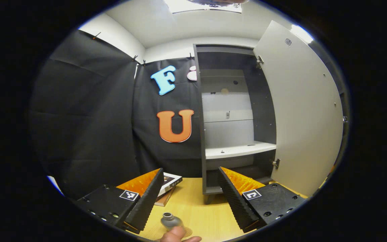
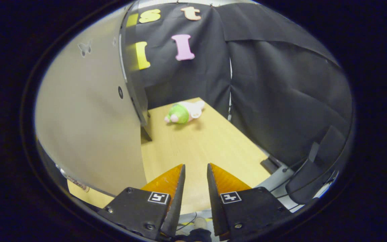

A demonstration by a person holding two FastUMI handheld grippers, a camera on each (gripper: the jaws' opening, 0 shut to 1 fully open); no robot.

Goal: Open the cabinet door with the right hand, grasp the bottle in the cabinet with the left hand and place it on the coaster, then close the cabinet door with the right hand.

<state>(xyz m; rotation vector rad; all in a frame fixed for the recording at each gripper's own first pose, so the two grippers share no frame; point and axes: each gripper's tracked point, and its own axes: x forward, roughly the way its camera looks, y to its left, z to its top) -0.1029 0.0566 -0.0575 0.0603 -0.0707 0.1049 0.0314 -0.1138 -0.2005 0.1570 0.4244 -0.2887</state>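
The cabinet (image 1: 233,111) stands open, its pale door (image 1: 301,114) swung out to the right, and its white shelf (image 1: 239,150) is bare. My left gripper (image 1: 190,169) is open wide in front of the cabinet with nothing between its fingers. A small greyish bottle (image 1: 170,220) stands on the wooden table (image 1: 200,205) below and between the fingers, with a person's fingertip (image 1: 177,233) just under it. Whether a coaster lies beneath it I cannot tell. My right gripper (image 2: 196,165) hovers over the table beside the door (image 2: 89,127), its fingers a narrow gap apart and empty.
Stacked books (image 1: 170,185) lie on the table left of the cabinet. A green and pink plush toy (image 2: 181,113) lies near the table's far edge. A dark chair (image 2: 314,174) stands off the table's right side. Black cloth walls close in the booth.
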